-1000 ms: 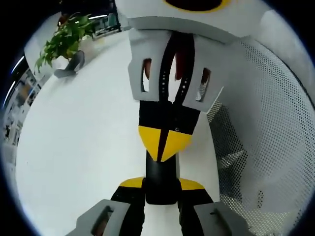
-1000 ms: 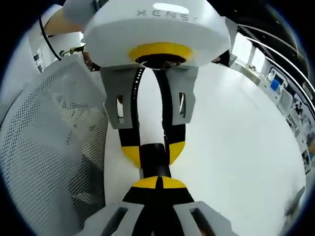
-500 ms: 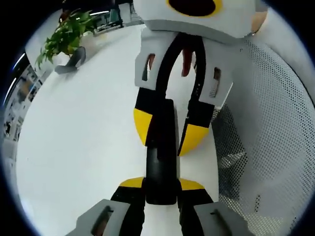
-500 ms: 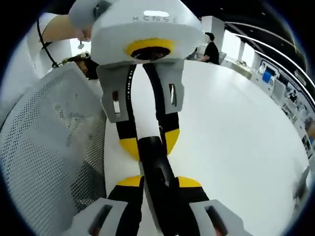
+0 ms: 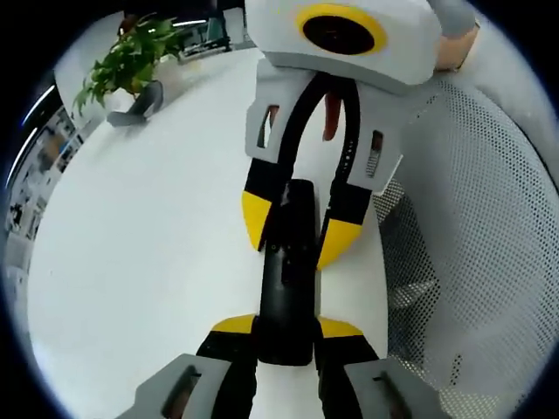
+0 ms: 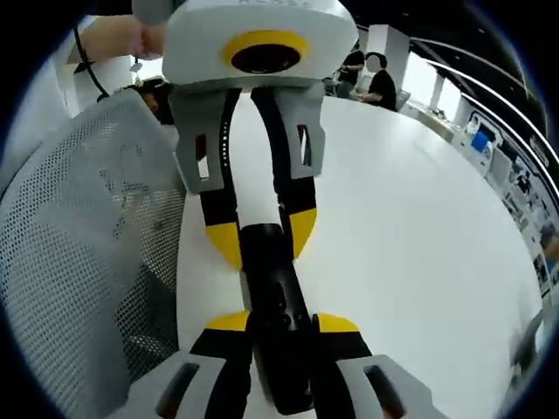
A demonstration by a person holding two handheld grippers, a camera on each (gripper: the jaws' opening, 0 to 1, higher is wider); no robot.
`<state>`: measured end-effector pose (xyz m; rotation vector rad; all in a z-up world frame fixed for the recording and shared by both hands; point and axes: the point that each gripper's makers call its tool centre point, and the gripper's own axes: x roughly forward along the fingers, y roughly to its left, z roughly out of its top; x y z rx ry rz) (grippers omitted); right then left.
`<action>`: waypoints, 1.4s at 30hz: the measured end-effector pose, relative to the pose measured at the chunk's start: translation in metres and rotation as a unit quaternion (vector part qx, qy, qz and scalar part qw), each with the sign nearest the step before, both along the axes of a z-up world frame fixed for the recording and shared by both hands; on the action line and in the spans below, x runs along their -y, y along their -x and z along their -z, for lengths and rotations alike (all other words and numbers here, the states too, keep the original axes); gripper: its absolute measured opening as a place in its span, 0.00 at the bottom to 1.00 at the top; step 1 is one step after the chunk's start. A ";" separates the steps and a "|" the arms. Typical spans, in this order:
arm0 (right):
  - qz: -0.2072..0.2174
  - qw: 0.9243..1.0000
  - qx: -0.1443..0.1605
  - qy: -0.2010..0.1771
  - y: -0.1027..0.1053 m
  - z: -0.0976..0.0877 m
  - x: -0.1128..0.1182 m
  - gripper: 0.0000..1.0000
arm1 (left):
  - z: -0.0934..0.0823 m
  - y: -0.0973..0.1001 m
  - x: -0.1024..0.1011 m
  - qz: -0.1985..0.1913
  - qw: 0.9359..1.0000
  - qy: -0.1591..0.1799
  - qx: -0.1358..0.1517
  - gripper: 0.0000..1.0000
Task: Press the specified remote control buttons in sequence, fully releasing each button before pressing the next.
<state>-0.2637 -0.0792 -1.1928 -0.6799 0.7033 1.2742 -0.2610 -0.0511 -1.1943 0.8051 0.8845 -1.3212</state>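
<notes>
In the left gripper view, the left gripper (image 5: 284,336) has its yellow-tipped fingers (image 5: 231,326) clenched on the near end of a black remote control (image 5: 286,279), which runs straight away from them above the white bench (image 5: 148,262). At the remote's far end the right gripper (image 5: 297,236) comes in from the opposite side, its two yellow tips set either side of the black body with the remote between them; whether they touch it cannot be told. To the right of the fingers lies a white perforated mesh surface (image 5: 472,227), and far off to the upper left a green potted plant (image 5: 127,61) stands on the bench beside a grey object. In the right gripper view the right gripper (image 6: 284,336) has its own fingers (image 6: 229,321) at the sides of the remote control (image 6: 275,297), which passes between them and down toward the camera; how firmly they close on it is not clear. Beyond, the left gripper (image 6: 262,240) grips the remote's far end. The mesh surface (image 6: 79,244) lies left of the fingers, the bench (image 6: 419,236) to the right, and people stand in the distance.
</notes>
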 end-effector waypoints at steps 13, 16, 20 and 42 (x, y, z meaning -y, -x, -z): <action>0.005 1.000 -0.017 -0.003 0.009 -0.001 0.004 0.20 | -0.001 -0.003 -0.004 -0.091 0.995 0.034 0.024 0.28; 0.005 1.000 -0.018 -0.001 0.009 0.000 0.005 0.20 | -0.005 -0.003 -0.006 -0.121 0.991 0.046 0.026 0.29; 0.017 1.000 -0.021 -0.002 0.007 0.000 0.008 0.20 | -0.012 0.001 -0.012 -0.182 0.980 0.079 -0.016 0.35; 0.069 0.997 -0.038 -0.025 -0.001 0.001 0.018 0.21 | -0.108 -0.023 -0.038 -0.357 0.884 0.287 0.093 0.59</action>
